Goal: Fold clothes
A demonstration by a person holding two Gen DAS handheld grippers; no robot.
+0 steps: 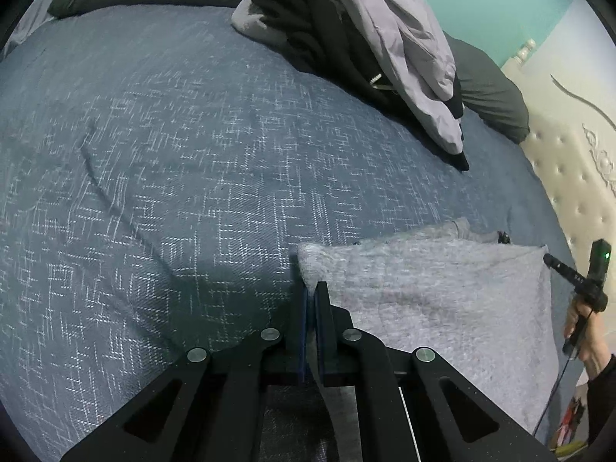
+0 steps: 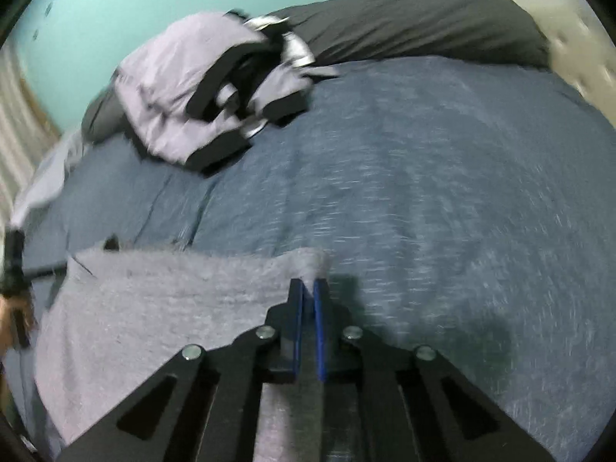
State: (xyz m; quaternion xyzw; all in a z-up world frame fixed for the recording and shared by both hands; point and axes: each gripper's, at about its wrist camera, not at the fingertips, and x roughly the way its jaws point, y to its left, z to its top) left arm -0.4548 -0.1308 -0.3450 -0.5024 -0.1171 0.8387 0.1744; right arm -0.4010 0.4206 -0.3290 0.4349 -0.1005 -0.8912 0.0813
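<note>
We find a grey fleecy garment point(image 1: 442, 300) spread flat on the near part of a bed covered by a blue-grey patterned bedspread point(image 1: 154, 154). The left gripper point(image 1: 310, 288) stands at the garment's far left corner with its jaws drawn together and the corner's edge pinched between the blue pads. In the right wrist view, which is blurred, the right gripper point(image 2: 309, 285) sits at the opposite far corner of the same garment point(image 2: 161, 308); its jaws are likewise drawn in, and a small tuft of the grey fabric rises between and just beyond the fingertips, so we read it as clamped on that corner. Both grippers point downward toward the bed. The garment's far edge runs straight between the two held corners, and the rest lies toward the cameras. At the far side of the bed we note a loose heap of lilac and black clothing point(image 1: 365, 46), well apart from the grey garment, resting partly against dark grey pillows point(image 1: 496, 92). A cream tufted headboard point(image 1: 569, 177) borders the bed on the right of the left wrist view, with a turquoise wall point(image 1: 500, 0) behind. At that view's right edge a hand point(image 1: 585, 342) grips the black handle of the other tool; a cable hangs from it.
</note>
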